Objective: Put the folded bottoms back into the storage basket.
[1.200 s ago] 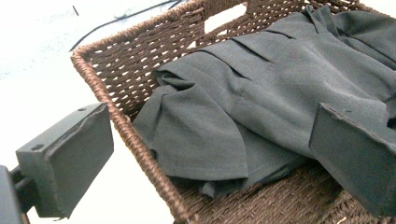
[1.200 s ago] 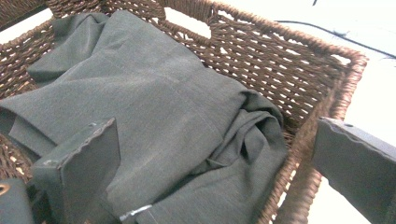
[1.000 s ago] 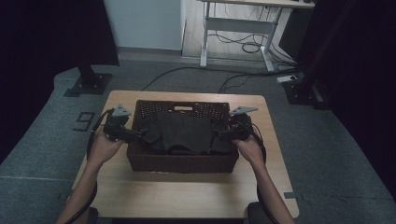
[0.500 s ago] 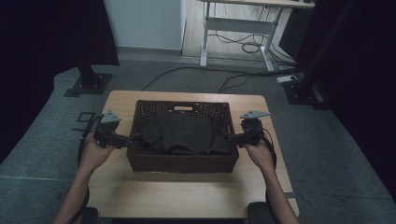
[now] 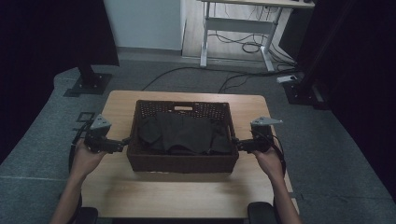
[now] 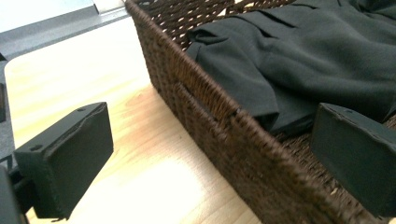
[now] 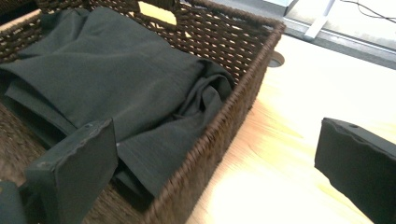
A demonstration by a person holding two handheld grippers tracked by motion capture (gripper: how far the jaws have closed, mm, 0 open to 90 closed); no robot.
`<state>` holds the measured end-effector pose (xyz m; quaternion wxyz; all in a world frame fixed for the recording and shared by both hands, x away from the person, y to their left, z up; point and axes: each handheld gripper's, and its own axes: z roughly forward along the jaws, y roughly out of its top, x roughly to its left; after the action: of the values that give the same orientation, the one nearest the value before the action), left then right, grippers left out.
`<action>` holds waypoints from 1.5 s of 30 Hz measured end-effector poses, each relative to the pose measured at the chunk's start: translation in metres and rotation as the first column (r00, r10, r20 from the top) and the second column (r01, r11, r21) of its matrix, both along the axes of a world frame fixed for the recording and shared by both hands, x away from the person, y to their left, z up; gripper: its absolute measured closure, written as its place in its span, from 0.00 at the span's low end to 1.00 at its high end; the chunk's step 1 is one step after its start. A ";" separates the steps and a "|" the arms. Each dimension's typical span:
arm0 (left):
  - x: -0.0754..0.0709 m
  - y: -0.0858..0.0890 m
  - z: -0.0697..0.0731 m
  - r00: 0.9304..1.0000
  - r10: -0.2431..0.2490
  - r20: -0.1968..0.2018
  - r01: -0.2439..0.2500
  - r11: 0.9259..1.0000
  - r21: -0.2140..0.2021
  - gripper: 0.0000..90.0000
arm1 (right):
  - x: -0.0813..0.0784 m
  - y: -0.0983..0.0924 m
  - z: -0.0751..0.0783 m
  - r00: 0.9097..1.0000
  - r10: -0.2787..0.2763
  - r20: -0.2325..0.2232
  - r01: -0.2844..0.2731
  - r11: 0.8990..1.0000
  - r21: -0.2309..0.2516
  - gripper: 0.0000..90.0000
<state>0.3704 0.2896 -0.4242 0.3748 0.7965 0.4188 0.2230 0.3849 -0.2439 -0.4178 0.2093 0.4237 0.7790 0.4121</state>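
Observation:
A dark brown wicker basket [image 5: 182, 163] stands in the middle of the wooden table [image 5: 187, 196]. A dark grey garment [image 5: 182, 133] lies crumpled inside it. My left gripper [image 5: 125, 141] is at the basket's left wall, open. In the left gripper view its jaws straddle the woven wall [image 6: 210, 140], one over the tabletop and one over the garment [image 6: 299, 60]. My right gripper [image 5: 235, 143] is at the right wall, also open. In the right gripper view the rim [image 7: 219, 126] runs between its jaws, beside the garment [image 7: 116, 79]. Neither gripper holds anything.
Bare tabletop lies in front of the basket and in narrow strips at both sides. A round cable hole [image 7: 276, 59] sits in the table near the basket's far right corner. Beyond the table are a white desk frame [image 5: 233, 28], floor cables [image 5: 243, 46] and a black stand base [image 5: 88, 81].
A second ago both grippers were over the basket's ends at the garment. They have moved outward to the side walls, and the garment lies loose in the basket.

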 end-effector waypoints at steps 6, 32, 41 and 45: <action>-0.007 0.011 -0.010 1.000 0.012 -0.008 -0.012 1.000 0.002 0.00 | -0.009 -0.010 -0.005 1.000 -0.022 0.005 0.022 1.000 -0.010 0.00; -0.026 0.025 -0.085 0.996 0.041 -0.083 -0.041 0.999 -0.004 0.00 | -0.034 -0.034 -0.077 0.990 -0.128 -0.064 0.129 0.992 0.006 0.00; -0.028 0.021 -0.114 0.991 0.039 -0.129 -0.038 0.999 0.013 0.00 | -0.034 -0.032 -0.109 0.985 -0.138 -0.109 0.138 0.990 -0.006 0.00; -0.027 0.018 -0.123 0.985 0.036 -0.169 -0.030 0.999 0.040 0.00 | -0.033 -0.030 -0.124 0.981 -0.134 -0.141 0.131 0.991 -0.026 0.00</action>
<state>0.3436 0.3073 -0.5467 0.3193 0.8123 0.4580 0.1685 0.3524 -0.2737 -0.5415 0.1835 0.5012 0.7654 0.3595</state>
